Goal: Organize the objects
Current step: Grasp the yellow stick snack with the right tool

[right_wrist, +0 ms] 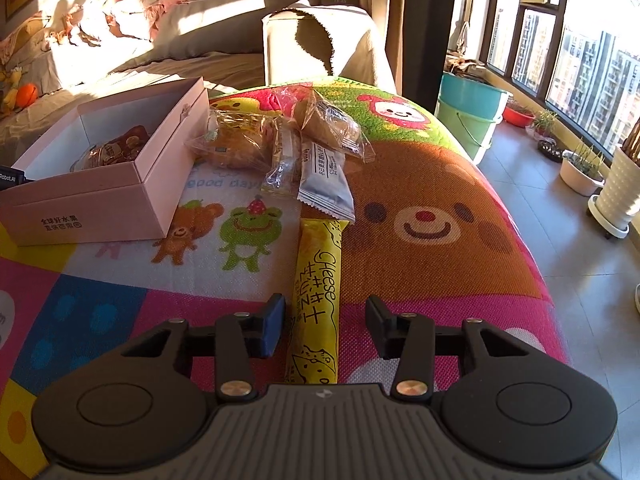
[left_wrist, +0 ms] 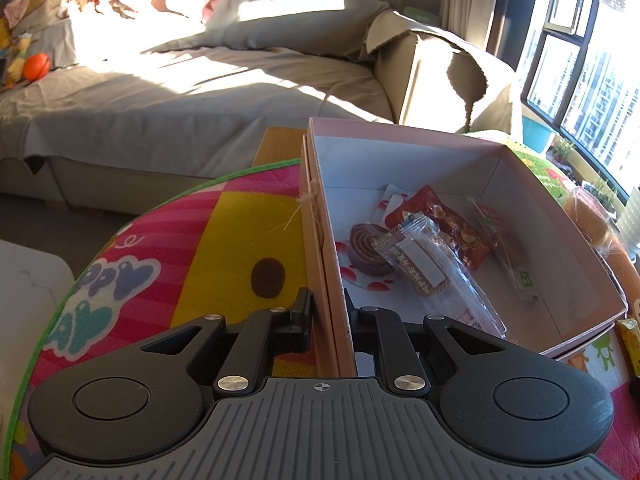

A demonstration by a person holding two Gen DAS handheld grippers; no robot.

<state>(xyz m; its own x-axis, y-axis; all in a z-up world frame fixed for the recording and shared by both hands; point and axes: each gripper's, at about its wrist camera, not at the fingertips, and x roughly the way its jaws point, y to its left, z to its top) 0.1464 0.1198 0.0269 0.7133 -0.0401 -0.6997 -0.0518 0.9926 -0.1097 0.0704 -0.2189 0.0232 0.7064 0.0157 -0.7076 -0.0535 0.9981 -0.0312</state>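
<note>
The left tongs [left_wrist: 327, 312] are pinched on the near wall of the pink cardboard box [left_wrist: 400, 132], one finger outside, one inside the rim. The box, rigid and rectangular with a white matte lining, sits on the tabletop [left_wrist: 224, 232] under a woven cartoon-print mat. Inside the box lie a dark spiral roll [left_wrist: 366, 246], a clear crinkly wrapper with a brown-and-white label [left_wrist: 426, 268], a glossy red packet [left_wrist: 444, 220] and a slim clear sachet [left_wrist: 506, 240] against the far side.

Over on the other side, the right tongs [right_wrist: 326, 322] stand wide apart, holding nothing, straddling the near end of a long yellow cheese stick [right_wrist: 318, 292] in smooth foil. That stick lies flat to the right of the box [right_wrist: 160, 168]. Beyond its far end sits a silver-grey sachet with serrated edges [right_wrist: 326, 184]. Further back, just beside the box, lies a heap of transparent bags holding golden pastries [right_wrist: 240, 140].
</note>
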